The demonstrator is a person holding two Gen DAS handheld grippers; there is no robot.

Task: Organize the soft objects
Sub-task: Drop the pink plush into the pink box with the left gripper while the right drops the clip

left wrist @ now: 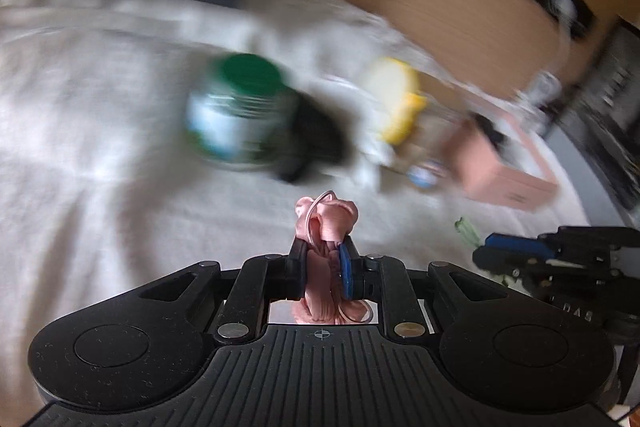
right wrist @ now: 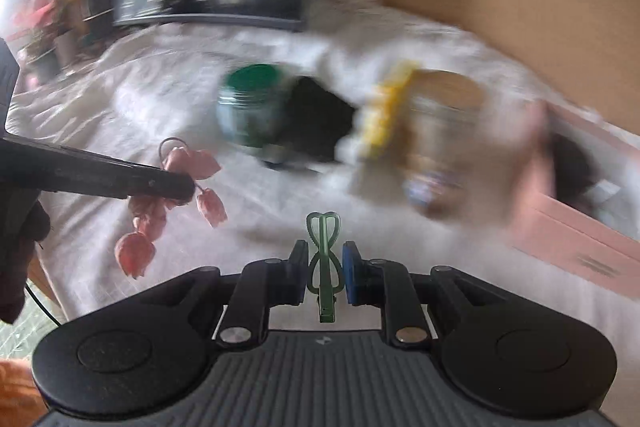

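Pink scrunchie (left wrist: 326, 223), bunched, seemingly satin.

Jar (left wrist: 240, 111) left of box (left wrist: 500, 167)

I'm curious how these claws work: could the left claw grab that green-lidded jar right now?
Probably not yet. The left claw is already shut on a pink fabric piece, so it has no free grip. The way to the green-lidded jar across the white cloth looks clear otherwise.
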